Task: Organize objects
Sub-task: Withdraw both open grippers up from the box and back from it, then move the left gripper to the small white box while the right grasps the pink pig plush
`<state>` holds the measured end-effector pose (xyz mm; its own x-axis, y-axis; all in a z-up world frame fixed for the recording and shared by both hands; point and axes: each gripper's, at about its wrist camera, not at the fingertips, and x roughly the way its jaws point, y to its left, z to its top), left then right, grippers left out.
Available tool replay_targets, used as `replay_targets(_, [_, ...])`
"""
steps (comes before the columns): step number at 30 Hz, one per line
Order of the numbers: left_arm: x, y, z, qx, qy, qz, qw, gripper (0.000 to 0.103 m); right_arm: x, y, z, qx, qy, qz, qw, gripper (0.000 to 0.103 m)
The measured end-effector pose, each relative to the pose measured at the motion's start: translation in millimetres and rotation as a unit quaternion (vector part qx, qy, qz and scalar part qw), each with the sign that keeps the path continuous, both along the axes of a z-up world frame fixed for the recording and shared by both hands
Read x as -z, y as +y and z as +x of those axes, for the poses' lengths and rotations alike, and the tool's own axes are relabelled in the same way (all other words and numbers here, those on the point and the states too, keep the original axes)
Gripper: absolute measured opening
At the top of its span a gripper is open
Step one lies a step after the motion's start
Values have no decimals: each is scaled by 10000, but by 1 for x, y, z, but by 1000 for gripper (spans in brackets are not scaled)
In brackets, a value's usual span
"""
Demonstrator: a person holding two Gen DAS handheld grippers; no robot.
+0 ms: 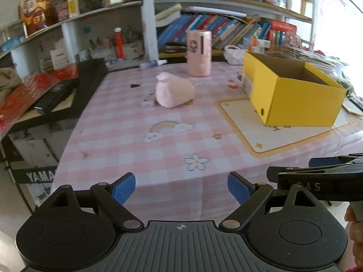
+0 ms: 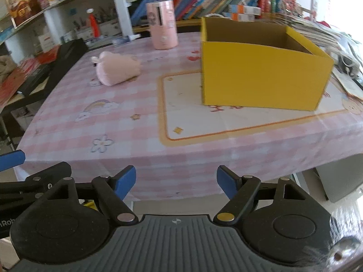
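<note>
Both the left hand-held gripper (image 1: 181,189) and right hand-held gripper (image 2: 176,182) hover open and empty at the near edge of a pink checked tabletop (image 1: 140,140). A pink plush toy (image 1: 174,91) lies far left; an open yellow cardboard box (image 2: 261,68) stands right. Only the left view shows "YAMA" lettering (image 1: 39,176).

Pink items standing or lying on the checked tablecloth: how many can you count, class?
2: a pink cylinder upright at the far edge, a pink plush toy lying nearer; the yellow box may hide others.
</note>
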<state>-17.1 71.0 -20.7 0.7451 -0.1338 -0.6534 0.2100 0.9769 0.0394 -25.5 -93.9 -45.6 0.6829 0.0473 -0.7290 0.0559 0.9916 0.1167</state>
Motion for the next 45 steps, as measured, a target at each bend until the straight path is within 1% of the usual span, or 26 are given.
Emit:
replay_targets(6, [-7, 22, -3, -233, -125, -23, 9996, 90, -7, 26, 5, -299, -140, -33, 9995, 77])
replay_targets(11, [-12, 33, -3, -292, -241, -28, 9993, 90, -13, 42, 7, -428, -286, -45, 9987, 77])
replay_targets(20, [-14, 46, 2, -376, -280, -147, 9988, 90, -20, 56, 13, -543, -394, -103, 9977, 77])
replay_targets(28, [-11, 46, 20, -421, -267, -175, 9986, 90, -19, 57, 29, -581, -390, -145, 9974, 77])
replay_targets(34, [-10, 45, 46, -527, -219, -150, 9983, 90, -16, 56, 57, -667, -334, -119, 9971, 77])
replay_targets(45, [-10, 35, 111, -715, -169, -157, 9972, 90, -19, 48, 132, -860, -310, -141, 9957, 77])
